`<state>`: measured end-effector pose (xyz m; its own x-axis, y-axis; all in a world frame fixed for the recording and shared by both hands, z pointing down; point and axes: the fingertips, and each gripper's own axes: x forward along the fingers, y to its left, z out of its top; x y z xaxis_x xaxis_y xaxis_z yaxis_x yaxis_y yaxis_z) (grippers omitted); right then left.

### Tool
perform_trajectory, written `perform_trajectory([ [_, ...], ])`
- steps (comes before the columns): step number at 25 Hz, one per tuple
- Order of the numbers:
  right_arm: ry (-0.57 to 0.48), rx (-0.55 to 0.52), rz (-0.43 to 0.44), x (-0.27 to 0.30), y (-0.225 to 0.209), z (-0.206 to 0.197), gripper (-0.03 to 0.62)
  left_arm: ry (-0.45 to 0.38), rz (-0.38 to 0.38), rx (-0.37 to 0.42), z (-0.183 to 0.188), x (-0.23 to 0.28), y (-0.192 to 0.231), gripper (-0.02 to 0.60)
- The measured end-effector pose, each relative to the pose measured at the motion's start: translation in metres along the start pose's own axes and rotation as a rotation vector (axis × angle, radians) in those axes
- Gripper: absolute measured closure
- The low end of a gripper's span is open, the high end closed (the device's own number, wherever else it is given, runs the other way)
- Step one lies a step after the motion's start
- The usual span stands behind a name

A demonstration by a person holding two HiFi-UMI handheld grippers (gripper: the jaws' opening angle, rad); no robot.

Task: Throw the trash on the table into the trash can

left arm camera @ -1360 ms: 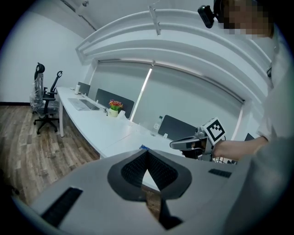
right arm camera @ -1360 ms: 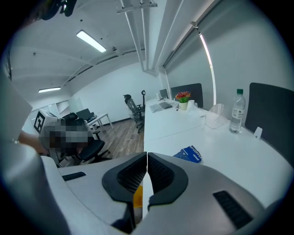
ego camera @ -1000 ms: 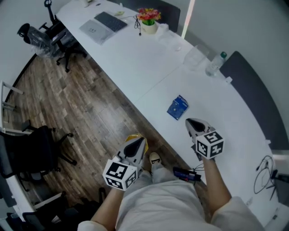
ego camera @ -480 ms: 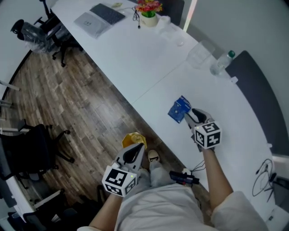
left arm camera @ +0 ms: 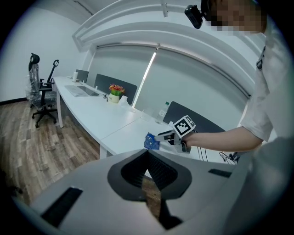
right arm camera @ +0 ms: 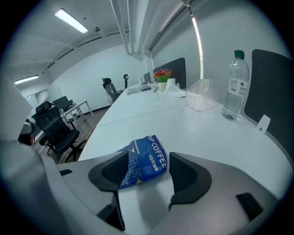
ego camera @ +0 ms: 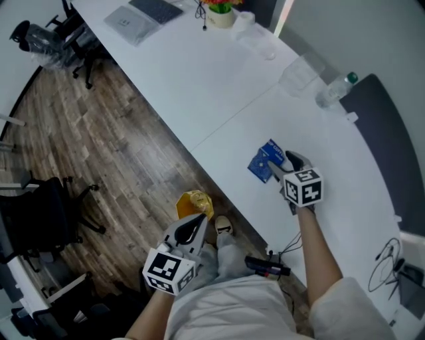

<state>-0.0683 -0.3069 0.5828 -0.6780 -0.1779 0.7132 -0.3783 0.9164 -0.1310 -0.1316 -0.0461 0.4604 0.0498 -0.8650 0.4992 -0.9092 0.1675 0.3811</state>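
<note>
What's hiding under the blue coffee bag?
The blue coffee bag lies on the white table. Only bare tabletop shows around it. The spot beneath is covered by the bag itself. The right gripper has just been opening its jaws, with the bag between them, not squeezed.

White table [ego camera: 199, 86]: blue coffee packet [ego camera: 262, 161], water bottle [ego camera: 335, 91], clear basket [ego camera: 297, 74], flowerpot [ego camera: 220, 16]

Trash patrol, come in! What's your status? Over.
Right gripper jaws just been opening, astride blue coffee packet, not gripping. Left gripper shut, empty. Nothing in the way.
</note>
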Motion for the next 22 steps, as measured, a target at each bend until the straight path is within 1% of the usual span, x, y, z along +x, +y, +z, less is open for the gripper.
perform_trajectory([
  [3,0.023,-0.004,0.004,0.009,-0.003,-0.004,0.315,0.010,0.009,-0.010,-0.005,0.000,0.004,0.580],
  [7,0.059,-0.033,-0.013,0.016,-0.007,-0.009,0.319,0.009,0.015,-0.017,-0.008,0.002,0.008,0.580],
  [8,0.062,-0.032,-0.017,0.016,-0.008,-0.010,0.334,0.008,0.017,-0.018,-0.007,0.002,0.009,0.580],
  [12,0.050,-0.020,-0.031,0.012,-0.011,-0.009,0.449,0.000,0.024,-0.021,-0.005,0.001,0.011,0.580],
  [18,0.026,0.002,-0.015,0.004,-0.006,-0.004,0.549,-0.013,0.021,-0.031,-0.004,-0.004,0.009,0.580],
  [22,-0.018,0.032,0.018,-0.006,0.004,0.005,0.554,-0.032,0.016,-0.024,-0.001,-0.009,0.008,0.580],
])
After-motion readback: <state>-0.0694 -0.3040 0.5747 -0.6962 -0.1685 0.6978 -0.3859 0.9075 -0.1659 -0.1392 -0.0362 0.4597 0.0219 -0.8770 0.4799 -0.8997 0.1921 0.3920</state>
